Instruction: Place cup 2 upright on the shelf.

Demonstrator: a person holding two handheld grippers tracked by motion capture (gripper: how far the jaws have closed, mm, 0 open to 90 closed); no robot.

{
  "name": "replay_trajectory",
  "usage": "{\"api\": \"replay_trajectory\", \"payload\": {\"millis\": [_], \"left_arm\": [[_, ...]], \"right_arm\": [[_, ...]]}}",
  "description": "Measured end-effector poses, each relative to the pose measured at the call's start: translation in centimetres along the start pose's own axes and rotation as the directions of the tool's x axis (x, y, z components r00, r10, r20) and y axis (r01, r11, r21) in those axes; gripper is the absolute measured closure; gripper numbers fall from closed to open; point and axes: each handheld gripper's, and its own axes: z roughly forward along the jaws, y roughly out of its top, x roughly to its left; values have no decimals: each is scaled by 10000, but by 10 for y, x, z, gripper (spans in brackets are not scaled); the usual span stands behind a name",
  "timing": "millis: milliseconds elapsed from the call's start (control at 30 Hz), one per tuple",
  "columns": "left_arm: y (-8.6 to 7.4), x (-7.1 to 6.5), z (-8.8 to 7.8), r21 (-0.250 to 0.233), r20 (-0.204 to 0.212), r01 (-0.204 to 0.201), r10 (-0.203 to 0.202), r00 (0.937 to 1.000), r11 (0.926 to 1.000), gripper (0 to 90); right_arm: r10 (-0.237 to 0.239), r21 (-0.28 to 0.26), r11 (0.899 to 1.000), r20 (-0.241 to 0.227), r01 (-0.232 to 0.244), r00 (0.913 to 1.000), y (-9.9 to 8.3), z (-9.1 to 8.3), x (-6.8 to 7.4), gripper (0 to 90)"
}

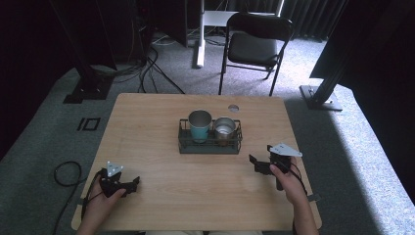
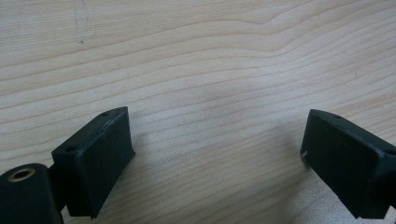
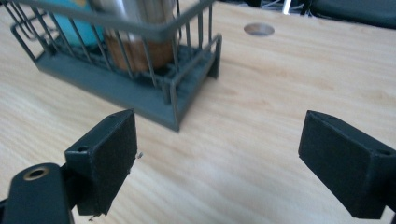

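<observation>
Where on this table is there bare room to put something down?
Bare wood lies left of the wire rack, between it and the table edge, and along the front between the left claw and right claw. The rack is crowded with two cups.

Two cups (image 1: 213, 126) in rack (image 1: 209, 146), claws (image 1: 259, 164) seemingly apart

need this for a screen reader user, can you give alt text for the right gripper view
The right tongs stand open over a light wooden table, holding nothing, with a dark grey wire rack just ahead to the left. The rack holds a steel cup with a brown base and a teal cup.
</observation>
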Motion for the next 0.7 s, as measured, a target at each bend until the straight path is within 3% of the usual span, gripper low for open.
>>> {"api": "replay_trajectory", "payload": {"millis": [367, 700], "left_arm": [[0, 0, 0, 1, -1, -2, 2, 10000, 10000, 96], [0, 0, 0, 1, 5, -1, 1, 10000, 10000, 96]], "right_arm": [[171, 521, 9985, 108, -176, 9998, -35, -11, -3, 114], [347, 899, 9952, 370, -379, 9987, -55, -22, -4, 129]]}}
